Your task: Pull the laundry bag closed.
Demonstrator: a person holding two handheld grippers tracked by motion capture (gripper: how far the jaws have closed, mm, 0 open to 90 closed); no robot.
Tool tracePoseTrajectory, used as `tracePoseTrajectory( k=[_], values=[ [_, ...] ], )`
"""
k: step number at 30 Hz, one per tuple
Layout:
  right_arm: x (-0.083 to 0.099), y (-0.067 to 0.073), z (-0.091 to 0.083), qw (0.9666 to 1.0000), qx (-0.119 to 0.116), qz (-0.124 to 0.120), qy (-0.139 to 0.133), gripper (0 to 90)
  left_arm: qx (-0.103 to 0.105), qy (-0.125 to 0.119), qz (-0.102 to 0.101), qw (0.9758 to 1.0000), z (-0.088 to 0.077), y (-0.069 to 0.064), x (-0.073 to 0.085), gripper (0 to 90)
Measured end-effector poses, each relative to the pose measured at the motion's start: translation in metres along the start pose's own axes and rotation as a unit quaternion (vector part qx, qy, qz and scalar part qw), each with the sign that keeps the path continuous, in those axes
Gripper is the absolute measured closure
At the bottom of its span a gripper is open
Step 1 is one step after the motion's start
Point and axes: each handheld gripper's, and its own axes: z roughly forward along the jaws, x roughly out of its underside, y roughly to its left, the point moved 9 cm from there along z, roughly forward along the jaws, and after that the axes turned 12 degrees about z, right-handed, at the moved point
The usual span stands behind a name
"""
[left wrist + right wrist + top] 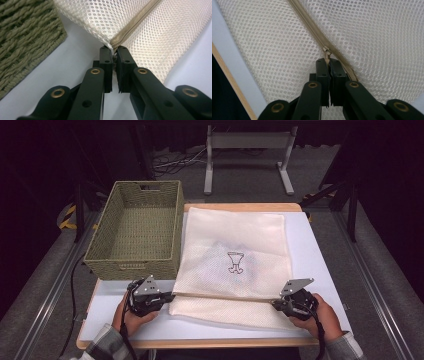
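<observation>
A cream mesh laundry bag (235, 260) lies flat on the white table, with a small dark emblem at its middle and a tan zipper (225, 297) running across its near part. My left gripper (171, 295) is shut on the bag's left end of the zipper; in the left gripper view the pads pinch the fabric corner (112, 47) where the zipper (132, 26) ends. My right gripper (275, 303) is shut at the zipper's right end. The right gripper view shows its jaws closed on the zipper pull (327, 53), with mesh (374, 37) all around.
An empty woven green basket (136, 230) stands at the left, its near wall close to my left gripper; its weave (22, 37) shows in the left gripper view. The table's wooden front edge (200, 343) runs below the hands. A metal stand (248, 155) is behind the table.
</observation>
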Motion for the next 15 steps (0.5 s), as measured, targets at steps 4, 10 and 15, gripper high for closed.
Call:
tracePoseTrajectory(
  k=[4,10,15],
  values=[
    [0.0001,0.0003,0.0001,1.0000,0.002,0.001,0.002,87.4,0.000,-0.002,0.002,1.0000,-0.0005,0.0003,-0.0008,84.7],
    [0.0012,-0.0018,-0.0011,1.0000,0.007,0.001,0.006,87.4,0.000,-0.001,0.002,1.0000,-0.0010,0.0007,-0.0011,84.8],
    [0.0016,-0.0032,-0.0027,0.9999,0.012,0.000,0.006,87.4,0.000,-0.001,0.000,1.0000,-0.0010,0.0009,-0.0008,84.8]
  ],
)
